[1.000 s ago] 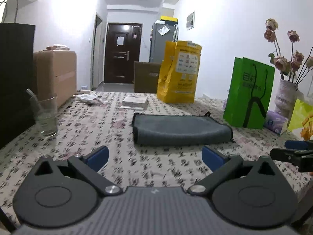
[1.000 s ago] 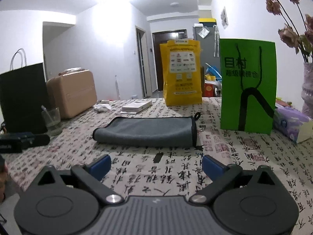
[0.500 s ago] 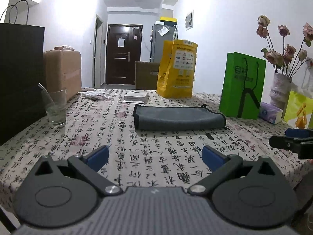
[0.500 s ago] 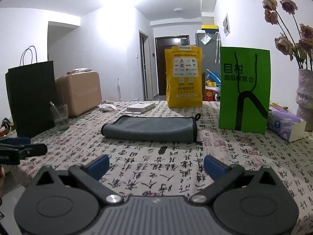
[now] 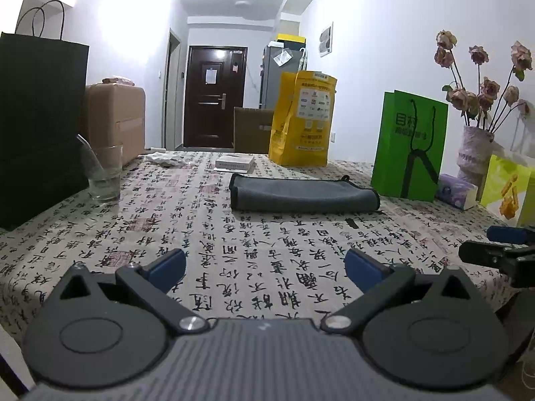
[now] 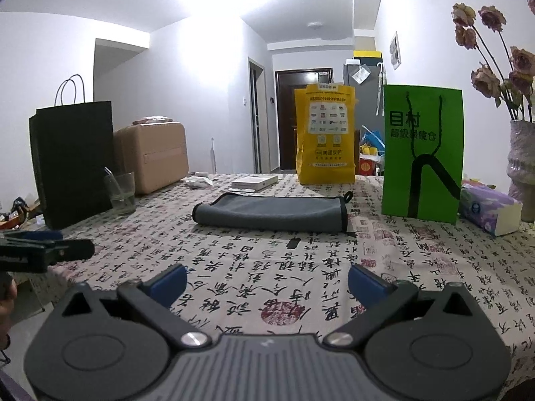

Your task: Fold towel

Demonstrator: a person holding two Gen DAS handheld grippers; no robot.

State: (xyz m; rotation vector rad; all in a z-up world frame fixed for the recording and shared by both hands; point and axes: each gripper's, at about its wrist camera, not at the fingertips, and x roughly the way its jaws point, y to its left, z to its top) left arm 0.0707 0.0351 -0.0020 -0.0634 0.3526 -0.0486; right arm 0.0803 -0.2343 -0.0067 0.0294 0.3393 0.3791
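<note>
A grey towel (image 5: pixel 302 195) lies folded into a long flat strip on the patterned tablecloth, mid-table; it also shows in the right wrist view (image 6: pixel 272 212). My left gripper (image 5: pixel 265 265) is open and empty, well short of the towel near the table's front edge. My right gripper (image 6: pixel 267 282) is open and empty, also well back from the towel. The right gripper's tips show at the right edge of the left wrist view (image 5: pixel 498 249). The left gripper's tips show at the left edge of the right wrist view (image 6: pixel 46 250).
A glass (image 5: pixel 103 175) and black bag (image 5: pixel 36 127) stand at the left. A yellow bag (image 5: pixel 302 120) and white box (image 5: pixel 234 162) sit behind the towel. A green bag (image 5: pixel 411 145), tissue pack (image 6: pixel 490 209) and flower vase (image 5: pixel 474 153) stand at the right.
Both grippers have pulled back from the towel toward the table's front edge, so the towel looks farther away. Both stayed open and empty. The towel has not moved.
</note>
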